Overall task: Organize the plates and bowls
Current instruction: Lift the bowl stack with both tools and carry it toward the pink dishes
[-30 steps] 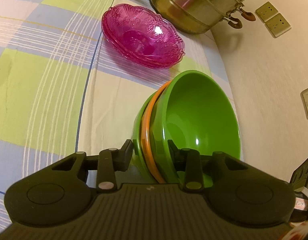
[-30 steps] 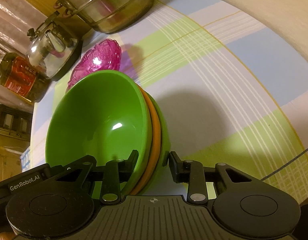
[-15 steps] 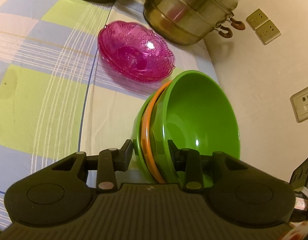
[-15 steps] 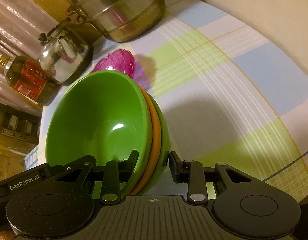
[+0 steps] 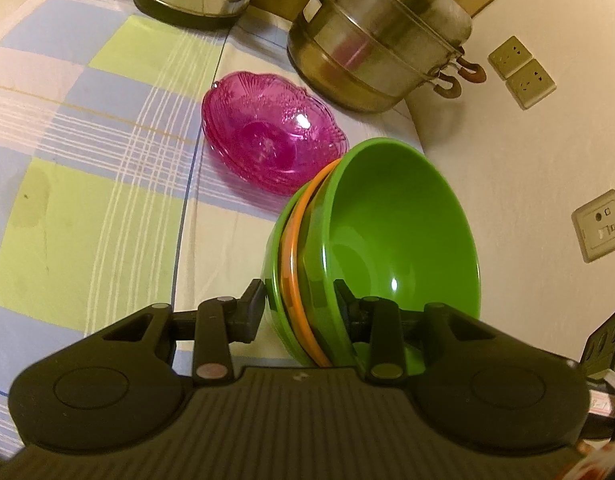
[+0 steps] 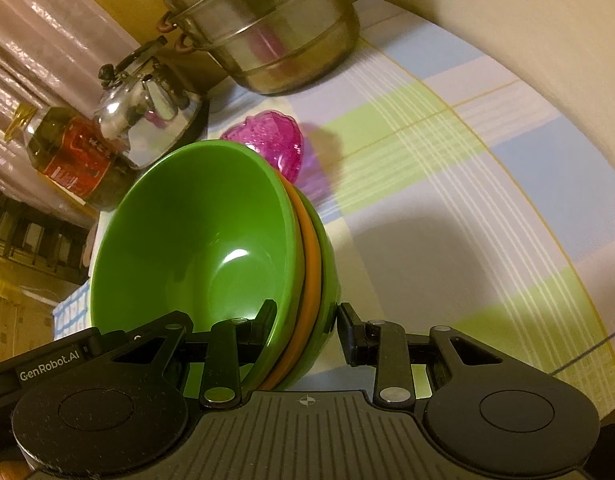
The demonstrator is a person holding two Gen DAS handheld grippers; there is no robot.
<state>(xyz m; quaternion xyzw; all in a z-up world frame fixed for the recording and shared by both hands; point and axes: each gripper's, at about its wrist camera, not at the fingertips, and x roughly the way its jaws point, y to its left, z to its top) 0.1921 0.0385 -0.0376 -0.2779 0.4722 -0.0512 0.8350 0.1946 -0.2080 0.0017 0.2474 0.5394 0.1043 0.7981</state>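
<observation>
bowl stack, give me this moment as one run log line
left gripper: shut on bowl stack | right gripper: shut on bowl stack | stack: green-orange-green, nested, tilted | pink glass bowl: on tablecloth

Left wrist cam: rides on left gripper [image 5: 299, 308], close-up, looks fwd/down over checked tablecloth [image 5: 91, 184]; wall at frame right. Right wrist cam: same on right gripper [image 6: 307, 320], wall upper right. Shared: bowl stack [image 5: 387, 240] [image 6: 211, 232], pink glass bowl [image 5: 267, 140] [image 6: 271, 140], steel pot [image 5: 379, 48] [image 6: 267, 28].

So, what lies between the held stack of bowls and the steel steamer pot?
The pink glass bowl lies between the bowl stack and the steamer pot, on the checked tablecloth. The left wrist view shows it best.
</observation>
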